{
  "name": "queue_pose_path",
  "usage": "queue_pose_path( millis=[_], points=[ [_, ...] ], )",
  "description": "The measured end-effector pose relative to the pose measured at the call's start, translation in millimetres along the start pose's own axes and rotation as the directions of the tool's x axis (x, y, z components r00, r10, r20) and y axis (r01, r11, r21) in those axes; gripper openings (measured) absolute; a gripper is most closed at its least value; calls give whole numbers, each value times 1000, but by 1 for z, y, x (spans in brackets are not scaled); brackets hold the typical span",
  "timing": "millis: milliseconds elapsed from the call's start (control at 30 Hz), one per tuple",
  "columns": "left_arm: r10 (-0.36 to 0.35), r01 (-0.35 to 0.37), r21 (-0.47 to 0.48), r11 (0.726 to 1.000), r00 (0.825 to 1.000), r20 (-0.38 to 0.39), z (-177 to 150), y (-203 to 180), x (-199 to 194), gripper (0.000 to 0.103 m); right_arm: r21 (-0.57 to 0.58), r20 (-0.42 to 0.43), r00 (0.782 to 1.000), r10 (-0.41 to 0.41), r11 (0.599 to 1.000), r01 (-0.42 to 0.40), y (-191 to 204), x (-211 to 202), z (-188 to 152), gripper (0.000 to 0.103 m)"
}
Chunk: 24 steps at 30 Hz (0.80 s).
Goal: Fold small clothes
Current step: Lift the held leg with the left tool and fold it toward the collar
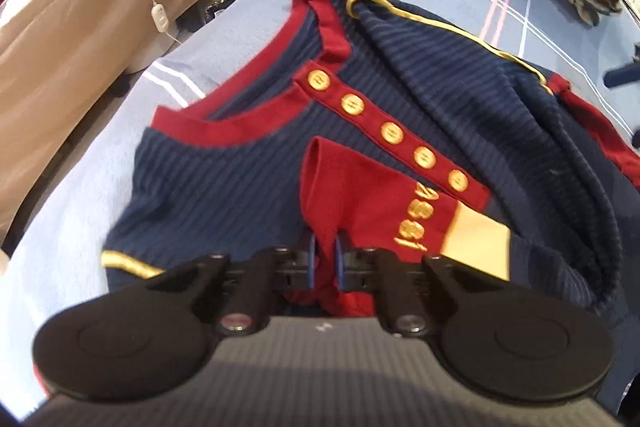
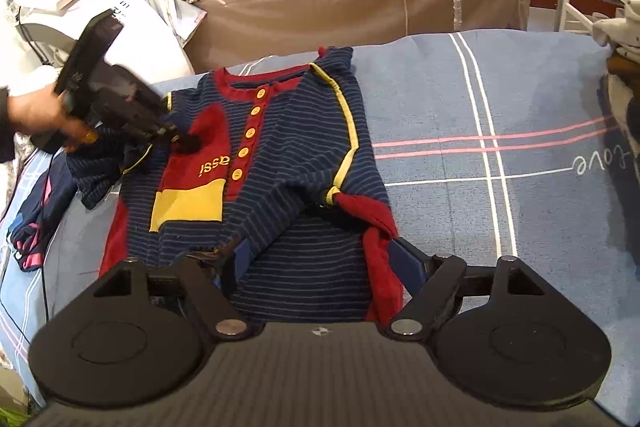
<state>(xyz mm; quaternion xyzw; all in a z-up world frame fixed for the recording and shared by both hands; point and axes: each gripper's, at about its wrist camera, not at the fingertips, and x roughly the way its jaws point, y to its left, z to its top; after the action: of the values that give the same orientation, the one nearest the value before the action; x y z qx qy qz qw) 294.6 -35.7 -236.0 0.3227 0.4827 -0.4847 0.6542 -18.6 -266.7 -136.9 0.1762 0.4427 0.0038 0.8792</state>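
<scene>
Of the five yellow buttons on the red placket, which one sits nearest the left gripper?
The end button, farthest from the neckline and beside the gold embroidery. The left gripper, shut on the red cuff, is just below it; the other four run toward the collar.

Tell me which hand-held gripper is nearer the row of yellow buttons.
Left. The left hand-held gripper is shut on the red sleeve cuff right beside the yellow buttons. The right hand-held gripper is open at the garment's lower end.
</scene>
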Motion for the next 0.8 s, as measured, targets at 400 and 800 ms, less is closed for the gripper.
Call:
queue_pose_path(
  millis=[400, 800],
  points=[
    [127, 150, -610, 778, 913, 387, -157, -13, -134, 4, -311, 10, 994, -107, 945, 104, 17, 1, 8, 103],
    [301, 116, -941, 317, 929, 216, -312, -54, -177, 4, -805, -3, 994, -105, 591, 60, 54, 91, 9, 88]
  ],
)
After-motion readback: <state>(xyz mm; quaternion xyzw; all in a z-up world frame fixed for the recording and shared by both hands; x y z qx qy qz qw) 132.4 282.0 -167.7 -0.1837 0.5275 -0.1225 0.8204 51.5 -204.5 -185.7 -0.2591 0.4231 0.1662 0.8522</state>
